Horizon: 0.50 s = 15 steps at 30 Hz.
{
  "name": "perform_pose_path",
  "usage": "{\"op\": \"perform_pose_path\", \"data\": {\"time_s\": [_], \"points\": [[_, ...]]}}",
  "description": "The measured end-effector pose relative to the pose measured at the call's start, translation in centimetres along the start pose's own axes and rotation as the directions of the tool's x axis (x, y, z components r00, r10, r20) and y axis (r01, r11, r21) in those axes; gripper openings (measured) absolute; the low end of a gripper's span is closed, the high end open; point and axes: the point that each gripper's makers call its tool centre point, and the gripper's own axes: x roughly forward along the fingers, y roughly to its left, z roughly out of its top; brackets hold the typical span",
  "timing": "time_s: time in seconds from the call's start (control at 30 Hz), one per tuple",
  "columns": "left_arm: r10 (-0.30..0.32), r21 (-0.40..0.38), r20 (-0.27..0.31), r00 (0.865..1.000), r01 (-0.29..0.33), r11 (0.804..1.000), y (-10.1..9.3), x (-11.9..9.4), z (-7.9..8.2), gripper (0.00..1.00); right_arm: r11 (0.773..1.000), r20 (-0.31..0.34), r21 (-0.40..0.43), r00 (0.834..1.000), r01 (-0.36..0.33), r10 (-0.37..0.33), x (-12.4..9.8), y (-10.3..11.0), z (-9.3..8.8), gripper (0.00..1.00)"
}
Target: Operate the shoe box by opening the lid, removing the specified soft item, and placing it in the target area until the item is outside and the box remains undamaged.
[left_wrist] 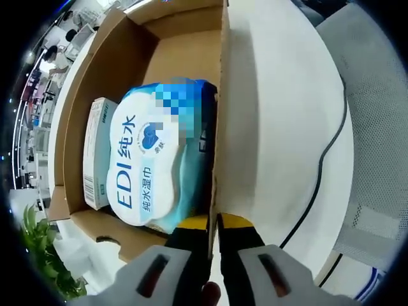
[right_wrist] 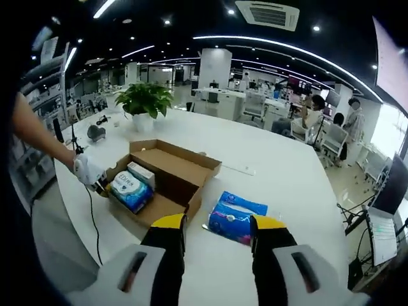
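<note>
"EDI 纯水" wipes pack (left_wrist: 150, 162), perhaps "纯水湿巾", cardboard box (left_wrist: 185, 57)

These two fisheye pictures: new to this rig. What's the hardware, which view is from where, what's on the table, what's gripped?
There is no robot: a person carries a two-jaw gripper in each hand, and a camera on each looks along its jaws.

In the left gripper view, the left gripper has its yellow-tipped jaws nearly together on the side wall of the open cardboard shoe box. Inside the box lie a blue wet wipes pack and a small white carton.

In the right gripper view, the right gripper is open and holds nothing. Ahead on the white table are the same box, a second blue soft pack beside it, and a potted plant.
</note>
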Motion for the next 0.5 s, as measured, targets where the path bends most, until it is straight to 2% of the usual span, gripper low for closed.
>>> {"op": "perform_pose_path", "data": {"time_s": [0.17,0.3,0.5], "points": [[0.003,-0.001,0.002,1.000,-0.003,1.000,0.0,0.0,0.0,0.03,1.000,0.019,-0.001,1.000,-0.014,0.014,-0.3,0.8,1.3,0.38],[0.003,0.000,0.002,1.000,-0.003,1.000,0.1,0.1,0.0,0.03,0.998,0.010,-0.059,1.000,-0.024,0.025,-0.2,1.8,1.6,0.38],[0.008,0.003,0.004,1.000,-0.008,1.000,0.1,0.0,0.0,0.03,0.995,0.044,-0.095,0.998,-0.042,0.046,0.1,3.4,2.4,0.37]]}}
